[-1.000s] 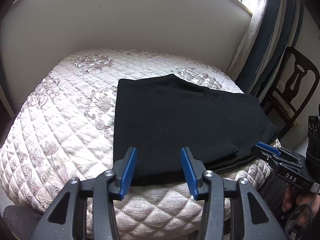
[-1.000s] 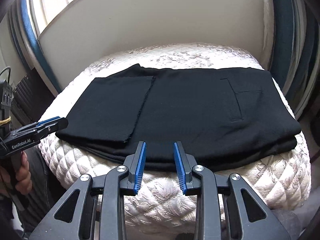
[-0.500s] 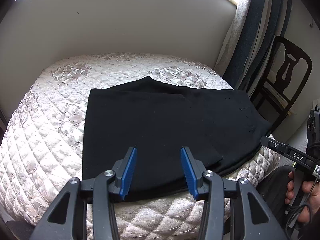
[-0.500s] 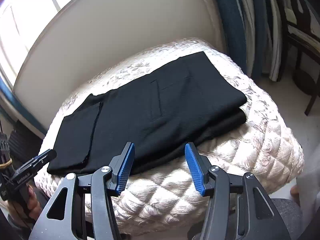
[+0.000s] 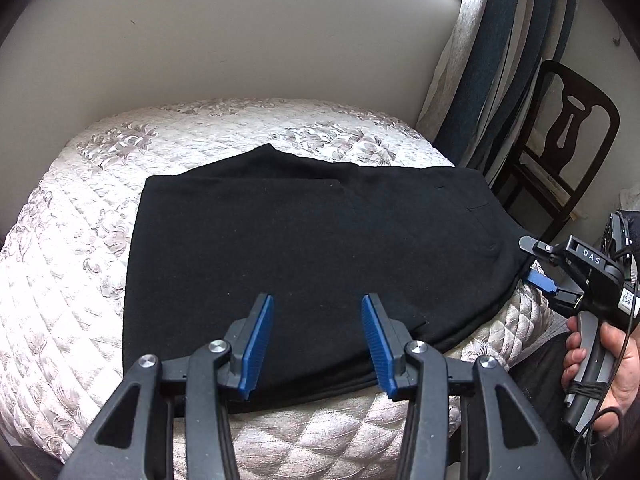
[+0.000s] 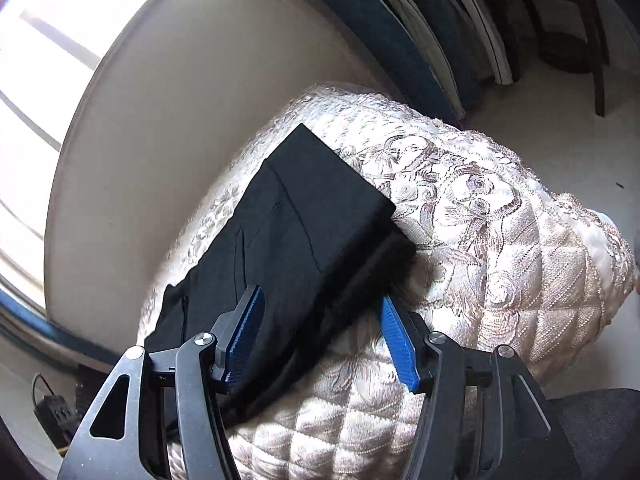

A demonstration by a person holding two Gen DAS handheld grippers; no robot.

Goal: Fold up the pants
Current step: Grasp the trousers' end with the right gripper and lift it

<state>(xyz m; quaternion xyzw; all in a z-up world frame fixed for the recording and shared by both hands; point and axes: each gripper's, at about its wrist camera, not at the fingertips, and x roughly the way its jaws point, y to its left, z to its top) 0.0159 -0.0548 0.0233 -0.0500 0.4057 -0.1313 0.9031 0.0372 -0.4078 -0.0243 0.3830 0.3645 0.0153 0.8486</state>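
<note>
Quilted bed [image 5: 80,248] carries the pants [image 5: 304,248], lengthwise across both empty, wide-open grippers; right gripper [image 6: 320,340] straddles their near right corner, left gripper [image 5: 318,344] is held at the near edge.

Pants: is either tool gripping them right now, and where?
Nothing is held. Left tool and right tool are both open above the folded black pants near their front edge.

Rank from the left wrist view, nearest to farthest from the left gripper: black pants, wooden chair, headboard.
From the left gripper, jaws open:
1. Black pants, directly under the fingertips.
2. Headboard, straight ahead beyond the bed.
3. Wooden chair, far right, past the curtain; close call with the headboard.
</note>
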